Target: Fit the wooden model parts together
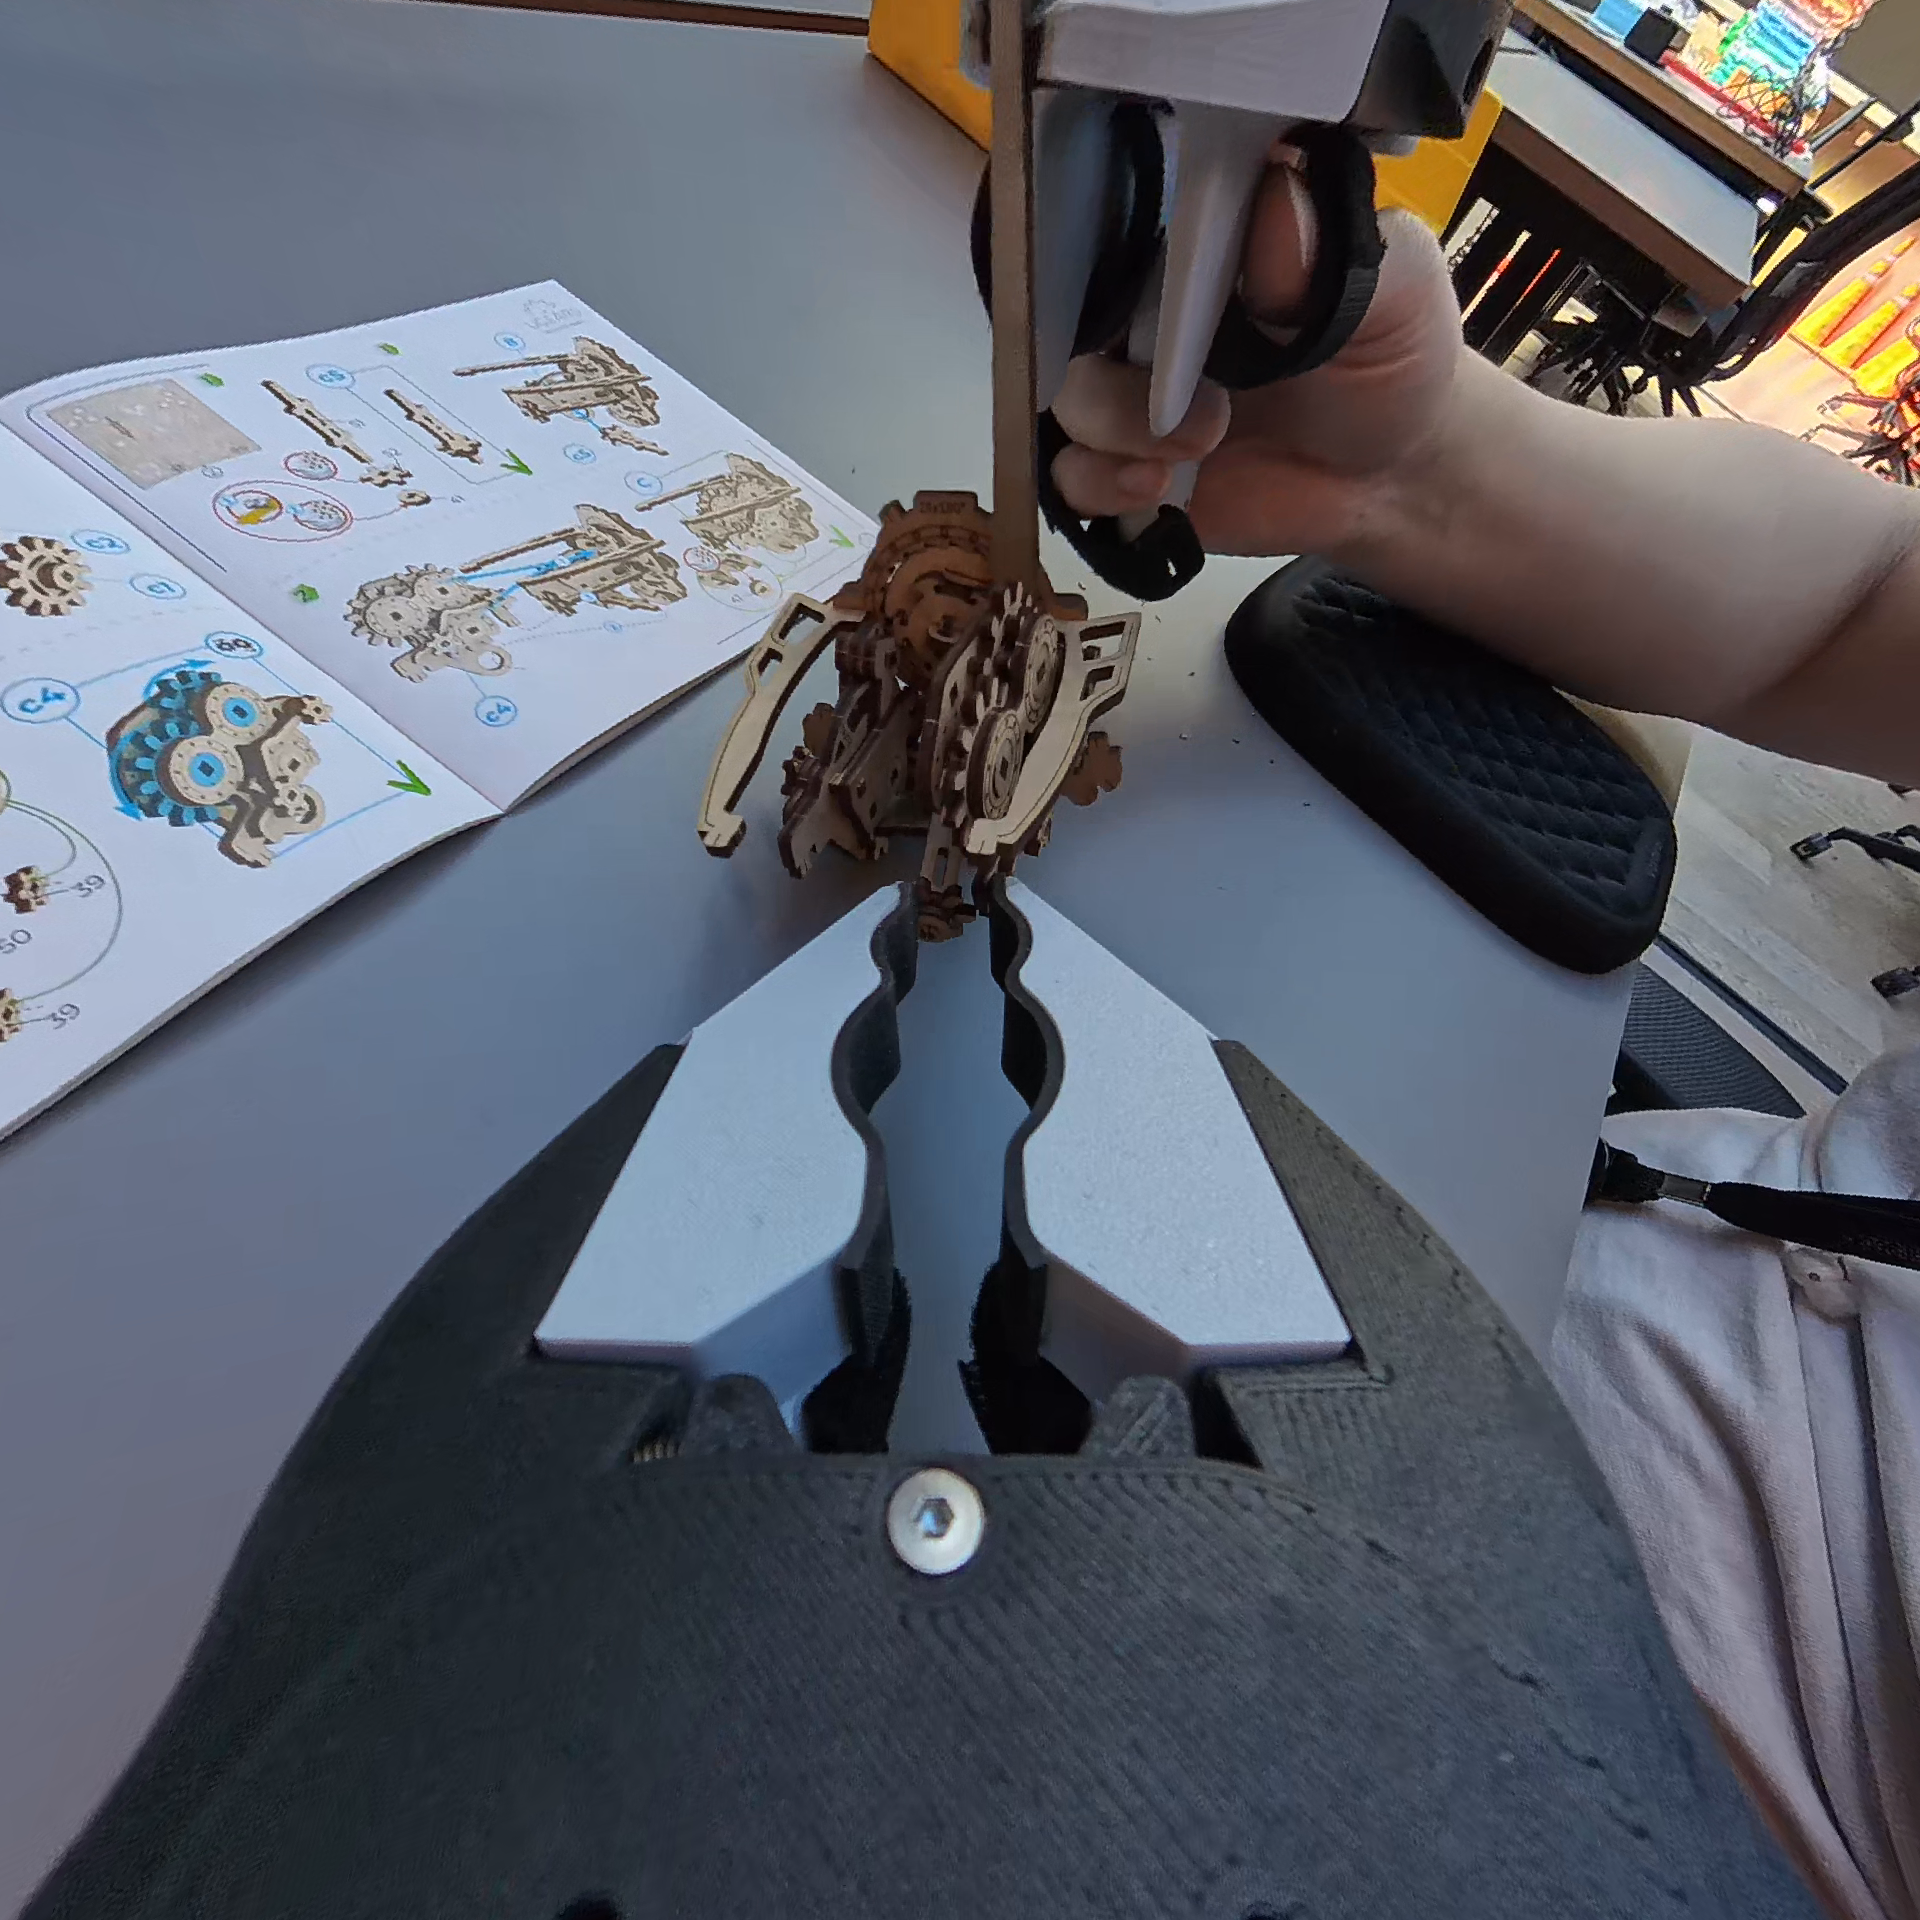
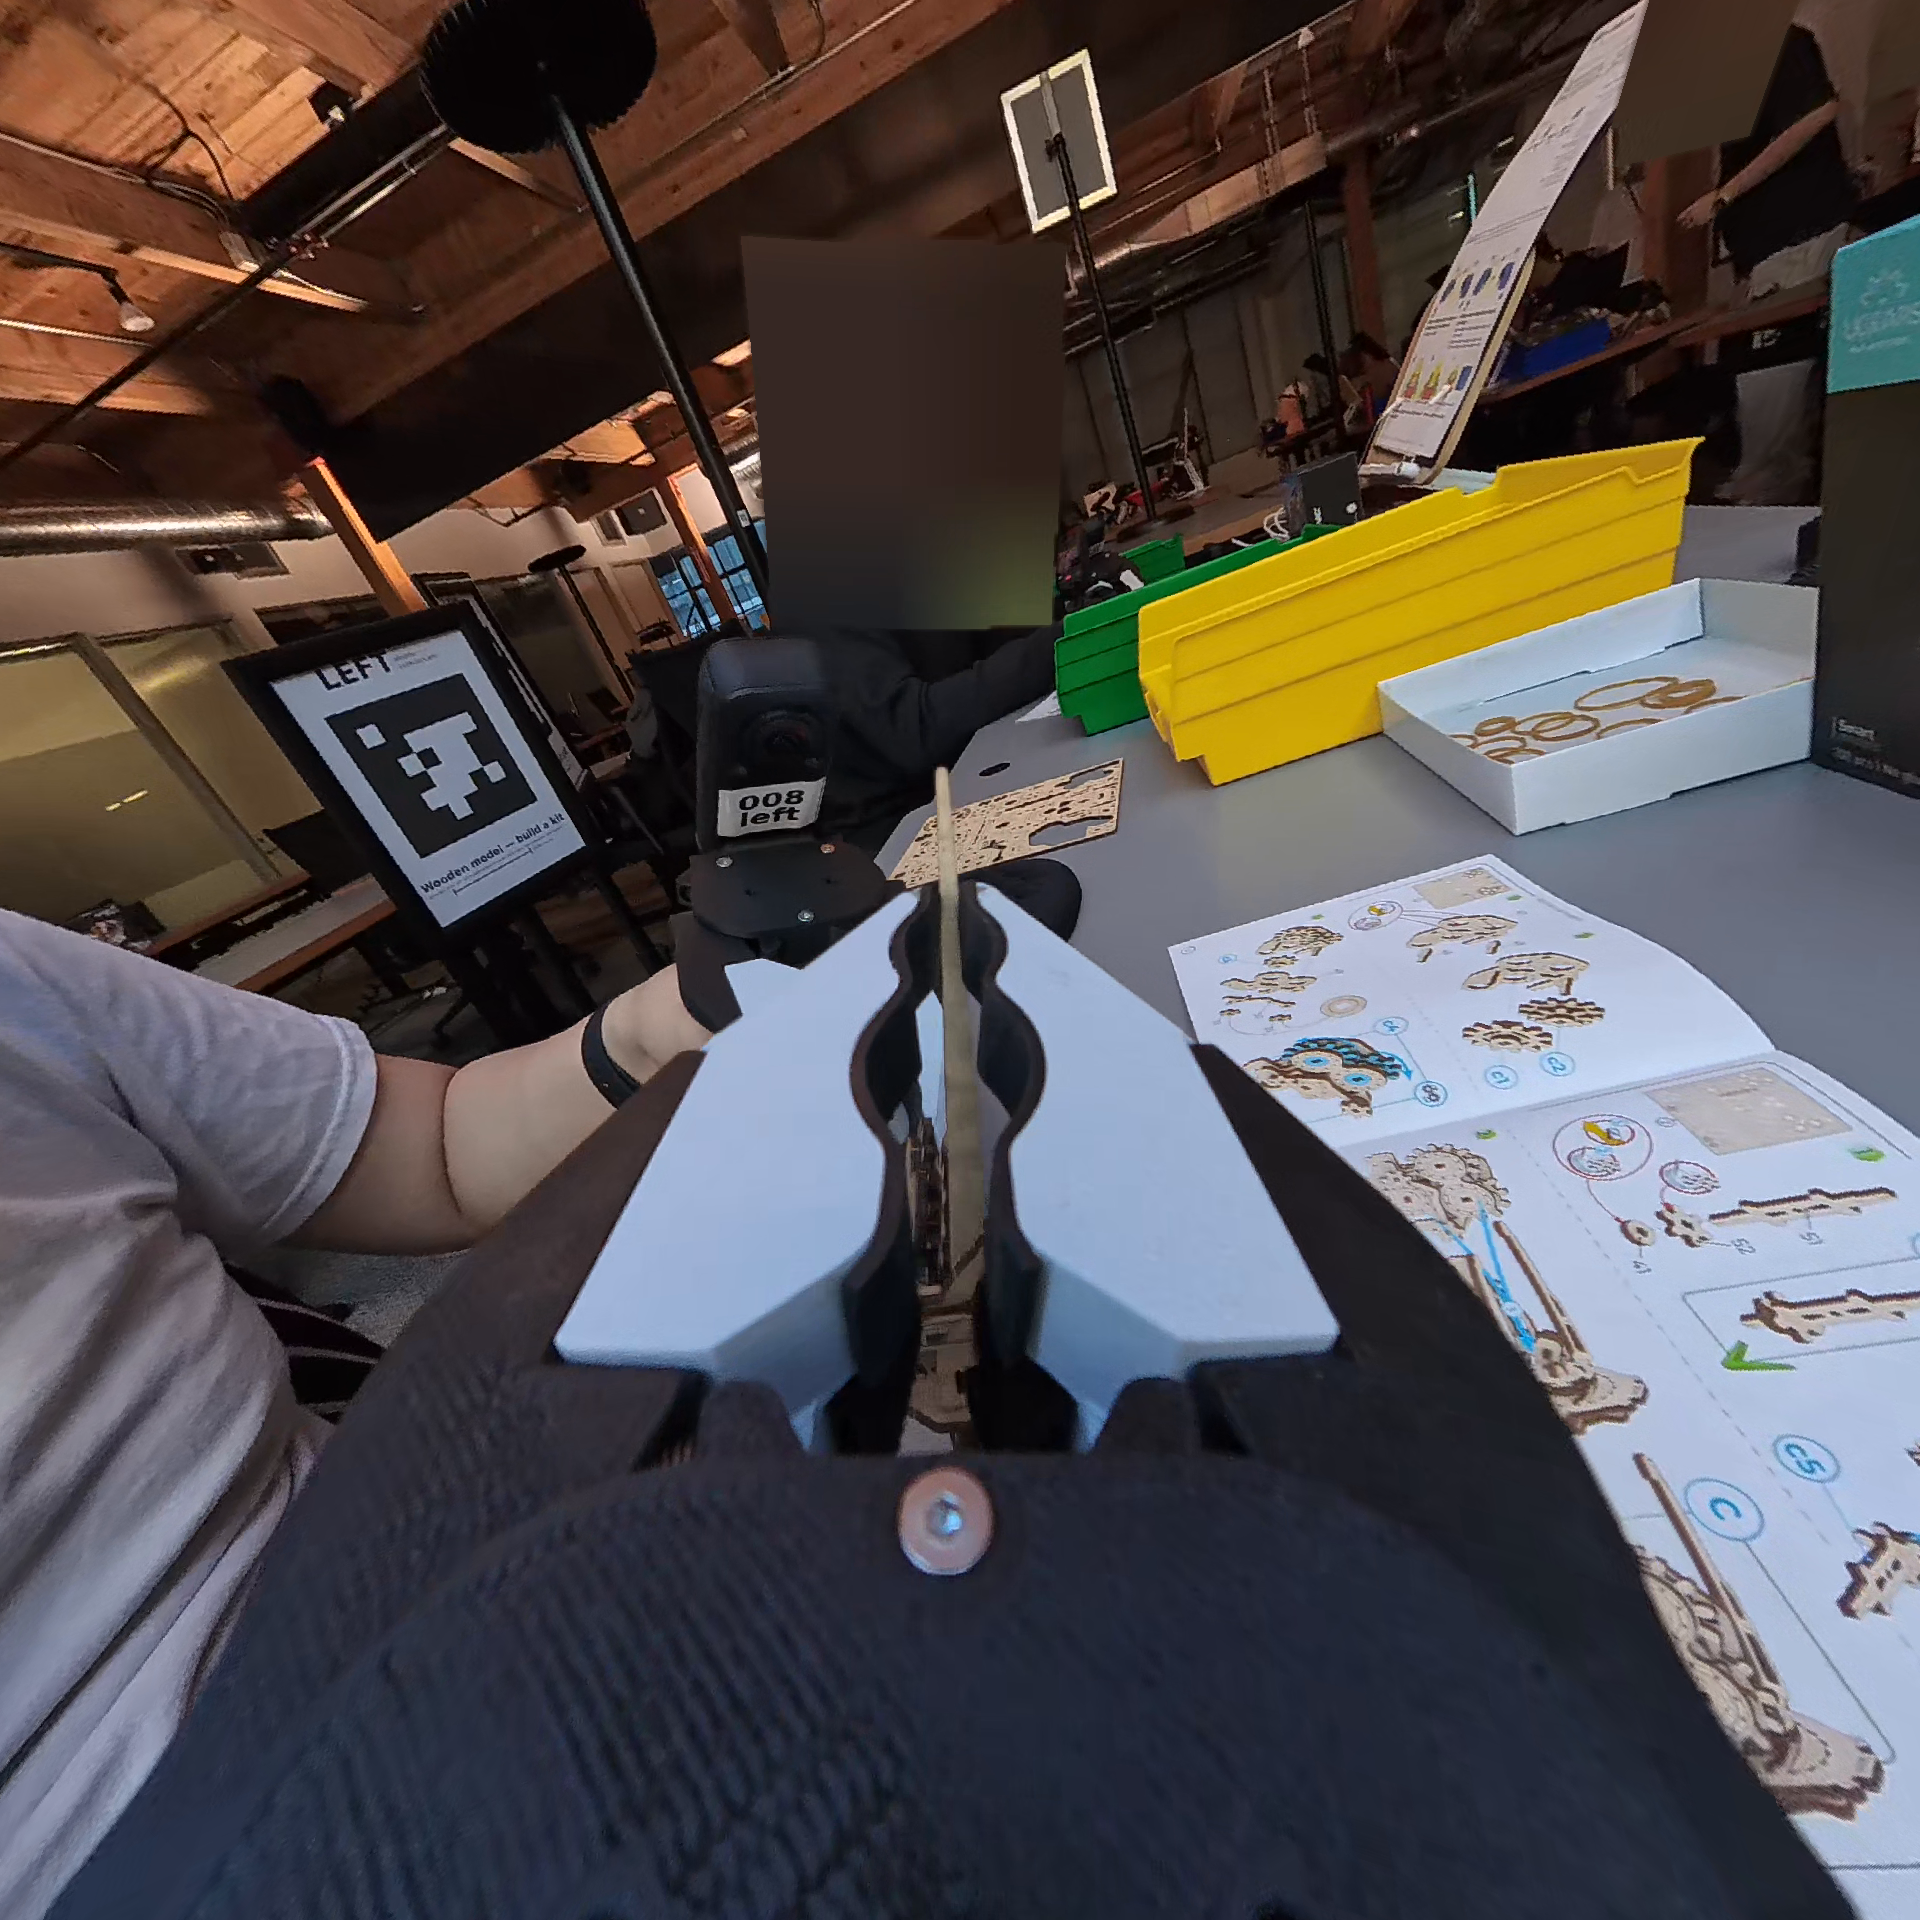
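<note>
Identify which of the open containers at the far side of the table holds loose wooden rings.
The shallow white box, nearest the instruction booklet. The long yellow bin and green bin behind it show only their side walls.

The instruction booklet [image 1: 312,644] is cut off at the left picture edge. The right gripper [image 1: 1013,156] runs off the top edge. The wooden model [image 2: 930,1226] is almost wholly hidden between that gripper's fingers [image 2: 748,1174] (only slivers show). The rings in the white tray [image 2: 1621,769] are too small to tell apart.
</note>
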A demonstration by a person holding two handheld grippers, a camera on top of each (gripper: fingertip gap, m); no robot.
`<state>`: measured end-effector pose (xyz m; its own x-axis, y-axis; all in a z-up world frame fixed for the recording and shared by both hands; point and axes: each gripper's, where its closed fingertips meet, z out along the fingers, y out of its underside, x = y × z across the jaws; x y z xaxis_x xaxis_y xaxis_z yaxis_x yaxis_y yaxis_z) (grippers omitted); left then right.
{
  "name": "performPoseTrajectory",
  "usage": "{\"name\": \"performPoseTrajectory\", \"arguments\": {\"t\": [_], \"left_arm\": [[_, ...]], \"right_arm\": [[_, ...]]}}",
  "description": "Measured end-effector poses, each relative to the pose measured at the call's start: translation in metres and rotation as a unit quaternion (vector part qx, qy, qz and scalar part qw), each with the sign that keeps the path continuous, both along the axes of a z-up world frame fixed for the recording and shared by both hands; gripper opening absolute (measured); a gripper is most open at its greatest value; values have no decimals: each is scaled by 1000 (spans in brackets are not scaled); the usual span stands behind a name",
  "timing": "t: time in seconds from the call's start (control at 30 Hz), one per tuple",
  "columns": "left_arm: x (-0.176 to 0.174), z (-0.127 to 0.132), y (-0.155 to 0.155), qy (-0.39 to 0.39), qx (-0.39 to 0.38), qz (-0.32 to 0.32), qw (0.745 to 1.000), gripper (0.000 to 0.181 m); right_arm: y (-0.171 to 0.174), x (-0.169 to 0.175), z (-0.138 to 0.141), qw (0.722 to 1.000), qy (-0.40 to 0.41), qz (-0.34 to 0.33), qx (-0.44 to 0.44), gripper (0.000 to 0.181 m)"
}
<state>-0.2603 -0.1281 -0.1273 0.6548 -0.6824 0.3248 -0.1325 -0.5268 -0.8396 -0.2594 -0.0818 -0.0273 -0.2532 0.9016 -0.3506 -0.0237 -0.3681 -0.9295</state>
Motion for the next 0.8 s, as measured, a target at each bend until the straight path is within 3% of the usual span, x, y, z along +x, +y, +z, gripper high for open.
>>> {"name": "performPoseTrajectory", "arguments": {"t": [0.07, 0.4, 0.7, 0.8], "left_arm": [[1, 2, -1, -7, 1, -3, 1000, 1], [1, 0, 0, -7, 4, -3, 1000, 2], [-11, 8, -5, -43, -5, 15, 999, 27], [-23, 25, -6, -51, 22, 43, 998, 35]], "right_arm": [[-2, 1, -2, 1000, 0, 7, -6, 2], [-6, 6, -4, 1000, 1, 17, 13, 2], [-5, 9, 5, 999, 24, 20, -5, 2], [-8, 10, 11, 999, 31, 24, -14, 2]]}}
